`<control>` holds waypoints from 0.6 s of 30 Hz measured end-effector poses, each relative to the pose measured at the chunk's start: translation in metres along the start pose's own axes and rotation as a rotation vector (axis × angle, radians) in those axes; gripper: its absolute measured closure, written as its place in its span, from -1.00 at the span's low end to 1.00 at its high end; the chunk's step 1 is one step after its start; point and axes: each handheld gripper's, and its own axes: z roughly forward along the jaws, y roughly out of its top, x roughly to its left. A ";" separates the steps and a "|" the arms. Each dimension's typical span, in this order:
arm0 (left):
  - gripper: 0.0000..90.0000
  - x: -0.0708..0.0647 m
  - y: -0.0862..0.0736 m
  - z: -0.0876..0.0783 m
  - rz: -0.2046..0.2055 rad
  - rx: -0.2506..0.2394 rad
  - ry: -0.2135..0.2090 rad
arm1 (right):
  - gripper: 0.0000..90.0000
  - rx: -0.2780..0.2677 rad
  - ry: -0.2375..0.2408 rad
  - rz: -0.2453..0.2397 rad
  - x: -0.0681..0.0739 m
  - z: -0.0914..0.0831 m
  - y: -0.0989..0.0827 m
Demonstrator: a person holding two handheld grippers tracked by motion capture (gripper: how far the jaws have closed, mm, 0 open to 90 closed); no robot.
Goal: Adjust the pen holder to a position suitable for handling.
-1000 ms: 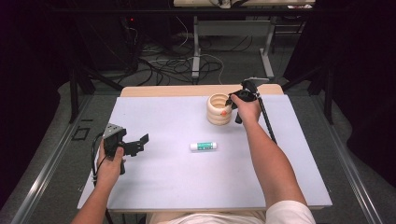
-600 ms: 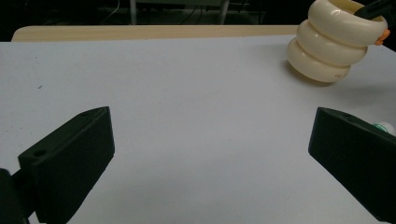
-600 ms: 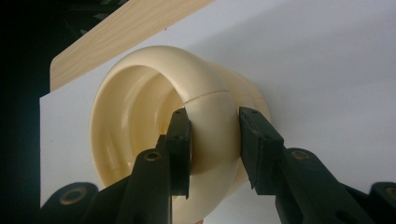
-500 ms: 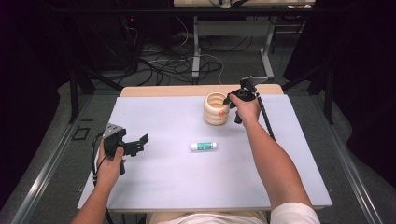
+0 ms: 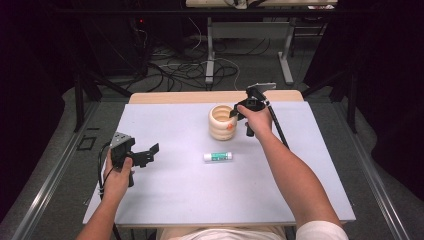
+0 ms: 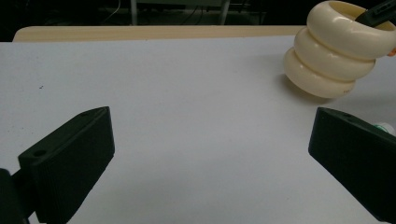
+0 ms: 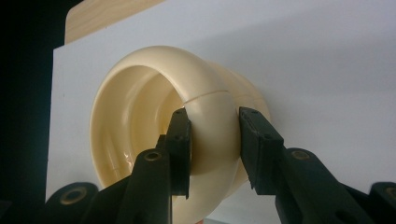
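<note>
Nearest the person, the left gripper (image 5: 150, 152) rests low at the left of the white table (image 5: 165, 200), its jaws spread wide with bare surface between them and plenty of open room around. Further out, near the middle, a small white and green tube (image 5: 218, 156) lies flat on its side, apart from everything. Beyond it stands the cream ribbed cup (image 5: 222, 121), upright with nothing visible in the part of its hollow that shows. The right gripper (image 5: 234, 112) pinches the cup's rim, one jaw inside the wall and one outside. The cup stands near the table's far edge, where a wooden strip (image 5: 170, 97) runs.
</note>
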 end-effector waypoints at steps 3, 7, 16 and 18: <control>-0.99 0.000 0.000 0.000 0.000 0.001 0.000 | 0.47 0.033 -0.011 -0.024 0.003 0.002 -0.003; -0.99 0.000 0.000 0.000 0.001 0.001 0.000 | 0.47 0.068 -0.023 -0.020 0.005 0.003 -0.006; -0.99 0.000 0.000 0.000 0.005 0.006 0.000 | 0.47 0.118 -0.034 -0.057 0.012 0.010 -0.014; -0.99 0.000 0.000 0.000 0.005 0.006 0.000 | 0.47 0.104 -0.006 -0.046 0.013 0.013 -0.016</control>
